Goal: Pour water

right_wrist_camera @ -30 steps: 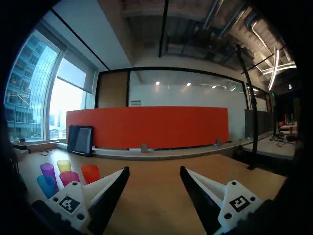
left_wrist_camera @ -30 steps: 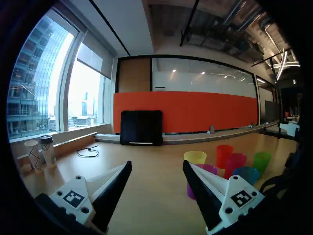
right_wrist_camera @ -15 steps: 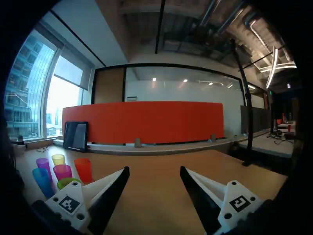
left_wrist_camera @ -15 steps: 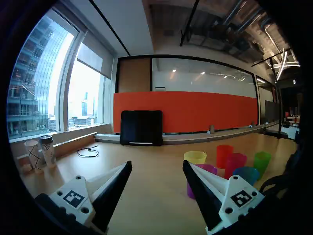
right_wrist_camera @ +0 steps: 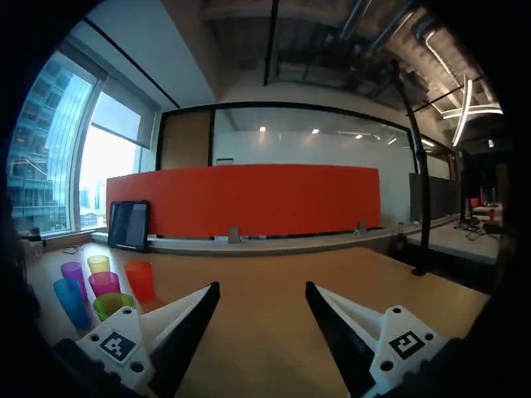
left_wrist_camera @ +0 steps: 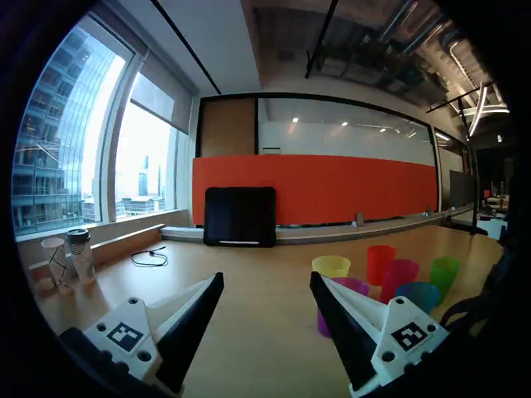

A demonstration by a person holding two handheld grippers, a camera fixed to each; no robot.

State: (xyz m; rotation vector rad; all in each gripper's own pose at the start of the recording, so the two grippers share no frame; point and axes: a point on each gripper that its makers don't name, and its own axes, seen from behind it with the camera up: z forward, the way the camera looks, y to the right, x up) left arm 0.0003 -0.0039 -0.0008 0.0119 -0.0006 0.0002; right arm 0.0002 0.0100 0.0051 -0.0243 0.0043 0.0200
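Several coloured plastic cups stand together on a wooden table [left_wrist_camera: 265, 318]. The left gripper view has a yellow cup [left_wrist_camera: 330, 266], red cup [left_wrist_camera: 380, 263], pink cup [left_wrist_camera: 398, 278], green cup [left_wrist_camera: 444, 277], blue cup [left_wrist_camera: 417, 296] and purple cup [left_wrist_camera: 353, 286] to the right, the purple one just behind the right finger. My left gripper [left_wrist_camera: 265, 292] is open and holds nothing. In the right gripper view the same cups sit at the left: purple cup [right_wrist_camera: 73, 275], yellow cup [right_wrist_camera: 98, 264], red cup [right_wrist_camera: 140, 280], pink cup [right_wrist_camera: 104, 284], blue cup [right_wrist_camera: 70, 302], green cup [right_wrist_camera: 111, 305]. My right gripper [right_wrist_camera: 262, 298] is open and empty.
A black tablet [left_wrist_camera: 239, 216] leans against the orange partition [left_wrist_camera: 318, 189] at the back. Two paper cups [left_wrist_camera: 73, 255] stand on the window ledge at the left, with a cable [left_wrist_camera: 149, 257] on the table nearby. A black pole [right_wrist_camera: 419, 192] rises at the right.
The right gripper's view has risen and tipped down slightly, so the cups sit lower and the green cup has come into sight. The left gripper has held still.
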